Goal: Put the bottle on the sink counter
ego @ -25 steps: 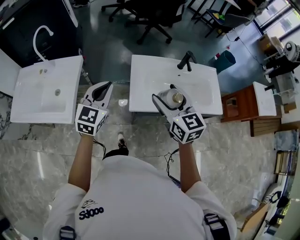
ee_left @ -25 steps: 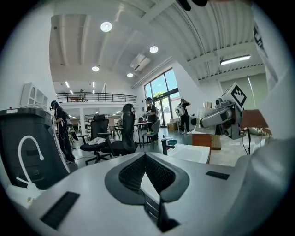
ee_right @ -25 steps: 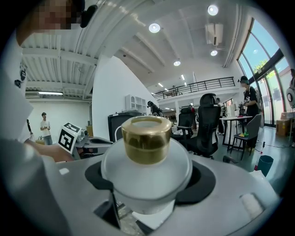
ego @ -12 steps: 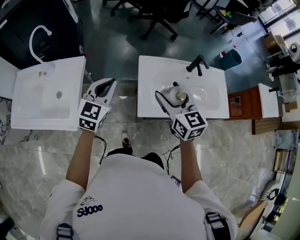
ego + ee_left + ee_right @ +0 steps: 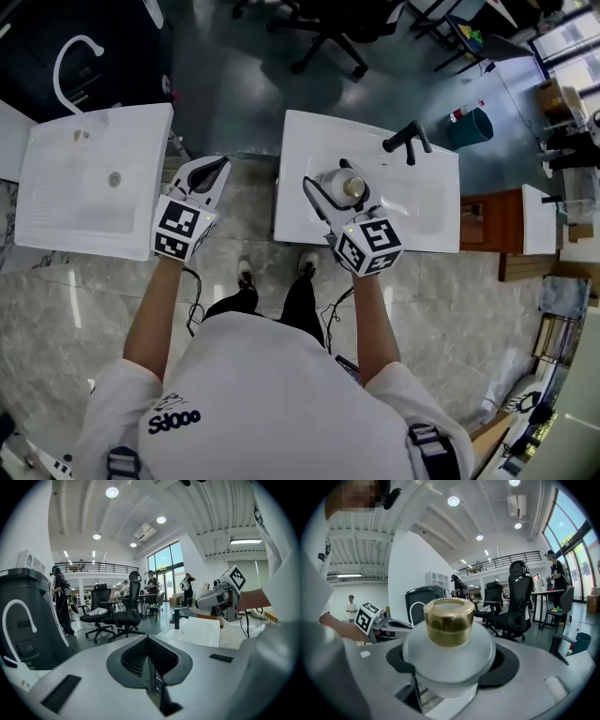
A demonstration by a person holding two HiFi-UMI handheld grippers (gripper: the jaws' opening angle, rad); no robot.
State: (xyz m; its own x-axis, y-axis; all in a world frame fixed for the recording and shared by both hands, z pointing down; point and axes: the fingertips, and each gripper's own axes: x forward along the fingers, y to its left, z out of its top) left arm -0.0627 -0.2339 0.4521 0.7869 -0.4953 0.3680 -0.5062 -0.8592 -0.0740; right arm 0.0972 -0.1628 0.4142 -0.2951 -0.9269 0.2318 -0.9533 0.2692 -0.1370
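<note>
Frosted white round glass bottle with gold cap sits between the jaws of my right gripper. The jaws are clamped on its body from both sides, with the cap sticking up toward the head camera, so the bottle is upright. The right gripper view shows the same: black pads hug the frosted body and the gold cap is clear above them.

The bottle is over the white rectangular ceramic sink in front of me, above the left part of the basin. I can't tell if its base touches the sink. The black faucet is at the back of that sink, well apart from the bottle.

My left gripper has its jaws pressed together with nothing between them. It hangs over the marbled grey floor, in the gap between this sink and a second white sink to my left. That second sink has a white curved faucet. Black office chairs stand on the dark floor beyond the sinks, and a teal bin sits to the right.
</note>
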